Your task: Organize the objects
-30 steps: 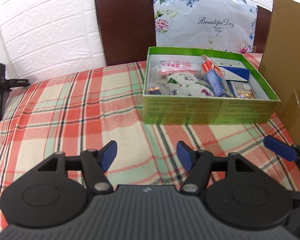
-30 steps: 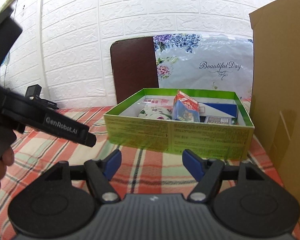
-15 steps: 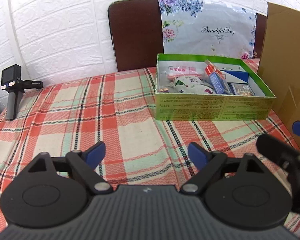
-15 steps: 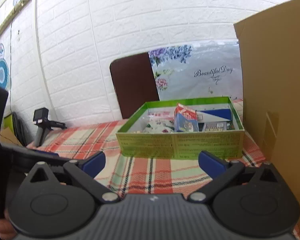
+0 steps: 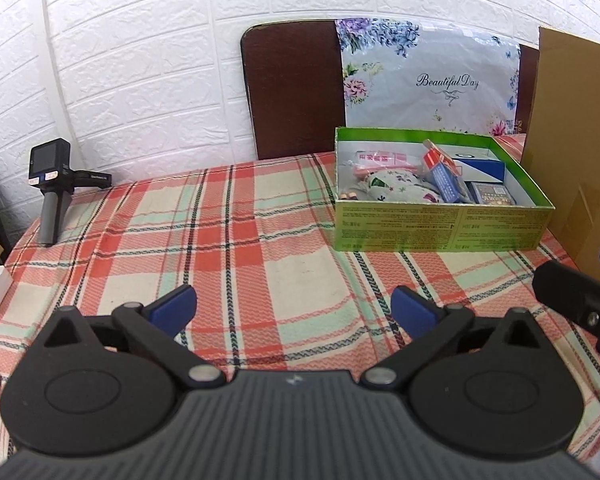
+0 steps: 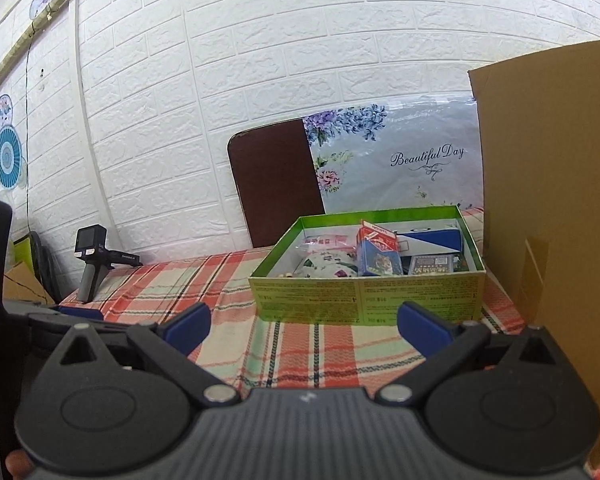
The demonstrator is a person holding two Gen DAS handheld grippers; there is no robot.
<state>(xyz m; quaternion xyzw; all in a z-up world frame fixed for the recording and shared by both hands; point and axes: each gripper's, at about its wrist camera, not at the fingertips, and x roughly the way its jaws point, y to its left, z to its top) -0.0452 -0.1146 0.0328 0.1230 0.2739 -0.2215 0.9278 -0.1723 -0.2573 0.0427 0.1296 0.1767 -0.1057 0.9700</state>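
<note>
Both grippers backing away from green box (image 5: pixel 440 228), jaws spreading. Left gripper (image 5: pixel 294 306) opening wide, empty; right gripper (image 6: pixel 304 322) wide, empty. Box sitting far right on plaid cloth (image 5: pixel 220 240), items inside. Judging: sorting looking finished; next move calling for retreat.

White brick-pattern wall (image 5: pixel 148 60), brown board (image 5: pixel 292 88) against it, plaid-clothed table (image 5: pixel 240 248), tall cardboard (image 6: pixel 552 184) alongside.

Bright, even indoor light, soft shadows, sharp focus throughout; fisheye bends the white brick wall (image 6: pixel 260 60) at the edges.
</note>
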